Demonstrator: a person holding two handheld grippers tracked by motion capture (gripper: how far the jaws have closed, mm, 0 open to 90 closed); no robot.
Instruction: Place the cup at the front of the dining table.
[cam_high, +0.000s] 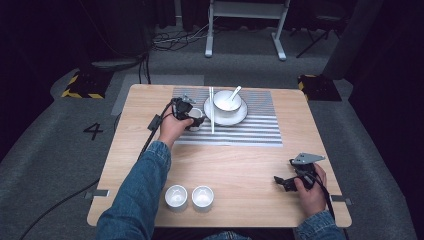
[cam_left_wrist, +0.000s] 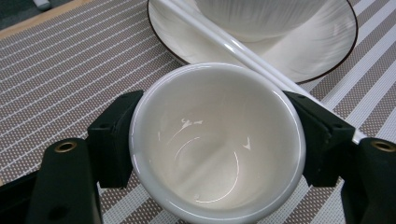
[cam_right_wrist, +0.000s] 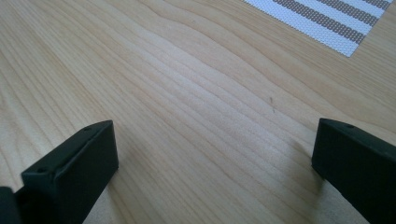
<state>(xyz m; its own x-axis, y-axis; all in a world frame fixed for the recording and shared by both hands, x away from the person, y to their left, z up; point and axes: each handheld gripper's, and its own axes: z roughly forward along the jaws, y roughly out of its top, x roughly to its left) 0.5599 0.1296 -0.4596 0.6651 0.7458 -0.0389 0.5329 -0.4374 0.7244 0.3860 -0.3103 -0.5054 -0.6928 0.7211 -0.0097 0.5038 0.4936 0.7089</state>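
**Cup goes down by the plate**

The left gripper (cam_high: 192, 119) holds a small white cup (cam_left_wrist: 217, 142), its jaws clamped on both sides of it. The cup sits in the middle of the high view, on or just over the striped mat (cam_high: 250, 131), just left of the plate (cam_high: 239, 116) and the white chopsticks (cam_high: 211, 116). It looks like the setting-down step. Next the jaws should let go softly and lift away without bumping the chopsticks. The cup is shiny, round and empty. The right gripper (cam_high: 286, 182) rests low at the right with its jaws wide apart, over bare wood surface (cam_right_wrist: 196, 107).
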